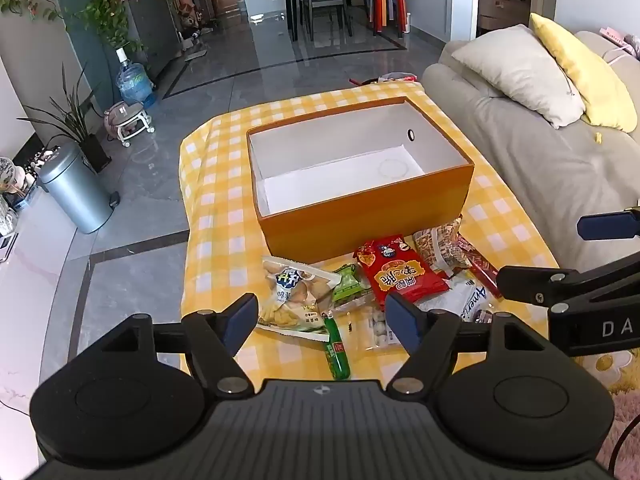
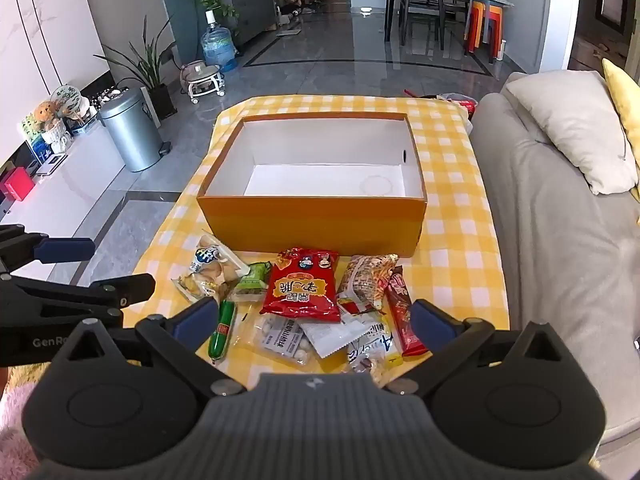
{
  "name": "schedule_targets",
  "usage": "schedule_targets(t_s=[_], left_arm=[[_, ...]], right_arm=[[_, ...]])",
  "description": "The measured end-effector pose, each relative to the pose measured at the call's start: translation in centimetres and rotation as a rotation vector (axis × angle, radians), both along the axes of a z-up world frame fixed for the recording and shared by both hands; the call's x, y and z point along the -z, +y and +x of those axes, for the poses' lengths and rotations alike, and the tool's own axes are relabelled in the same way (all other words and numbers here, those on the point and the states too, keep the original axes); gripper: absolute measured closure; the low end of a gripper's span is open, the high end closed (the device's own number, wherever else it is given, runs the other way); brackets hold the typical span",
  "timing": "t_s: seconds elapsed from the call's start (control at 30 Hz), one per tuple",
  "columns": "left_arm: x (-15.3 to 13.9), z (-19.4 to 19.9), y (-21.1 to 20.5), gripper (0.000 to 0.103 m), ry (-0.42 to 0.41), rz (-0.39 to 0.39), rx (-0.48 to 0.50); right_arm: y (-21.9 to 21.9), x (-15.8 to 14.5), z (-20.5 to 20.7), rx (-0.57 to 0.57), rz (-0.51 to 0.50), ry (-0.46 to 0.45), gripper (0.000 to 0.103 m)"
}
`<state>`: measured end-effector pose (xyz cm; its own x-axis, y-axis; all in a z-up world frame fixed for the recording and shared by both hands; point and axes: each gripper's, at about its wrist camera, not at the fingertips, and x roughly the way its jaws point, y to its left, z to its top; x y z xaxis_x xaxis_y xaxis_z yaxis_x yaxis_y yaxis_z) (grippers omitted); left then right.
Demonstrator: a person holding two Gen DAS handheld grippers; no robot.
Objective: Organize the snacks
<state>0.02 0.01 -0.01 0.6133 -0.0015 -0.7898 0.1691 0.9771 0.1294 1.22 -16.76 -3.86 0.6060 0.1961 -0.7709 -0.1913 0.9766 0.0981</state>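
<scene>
An empty orange box with a white inside stands on the yellow checked table. Several snacks lie in front of it: a red bag, a chip bag, a green sausage, a small green pack, a red bar, clear packets. My left gripper is open above the near snacks, empty. My right gripper is open above the pile, empty.
A grey sofa with pillows lines the table's right side. A metal bin and plants stand on the floor to the left. The other gripper shows at each view's edge.
</scene>
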Motion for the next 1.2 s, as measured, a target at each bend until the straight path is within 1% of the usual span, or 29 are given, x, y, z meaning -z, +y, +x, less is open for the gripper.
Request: schedule_targets(t_s=[0.17, 0.27, 0.37, 0.63, 0.8, 1.2], left_arm=[[-0.1, 0.0, 0.1, 0.018, 0.000, 0.001, -0.008], [0.4, -0.5, 0.9, 0.018, -0.002, -0.006, -0.015], [0.4, -0.4, 1.1, 0.018, -0.002, -0.005, -0.011], [-0.1, -0.3, 0.7, 0.018, 0.004, -0.004, -0.013], [-0.4, -0.3, 0.9, 0.018, 0.008, -0.017, -0.031], [0.1, -0.3, 0.8, 0.018, 0.013, -0.019, -0.039]], right_arm=[[0.0, -0.1, 0.1, -0.004, 0.001, 0.008, 0.004], [0.1, -0.1, 0.0, -0.011, -0.004, 0.002, 0.004], [0.3, 0.4, -0.4, -0.014, -0.008, -0.004, 0.004], [0.4, 0.0, -0.1, -0.014, -0.003, -0.003, 0.004], [0.6, -0.1, -0.1, -0.017, -0.007, -0.005, 0.004], [0.7, -0.2, -0.2, -0.018, -0.007, -0.003, 0.004]])
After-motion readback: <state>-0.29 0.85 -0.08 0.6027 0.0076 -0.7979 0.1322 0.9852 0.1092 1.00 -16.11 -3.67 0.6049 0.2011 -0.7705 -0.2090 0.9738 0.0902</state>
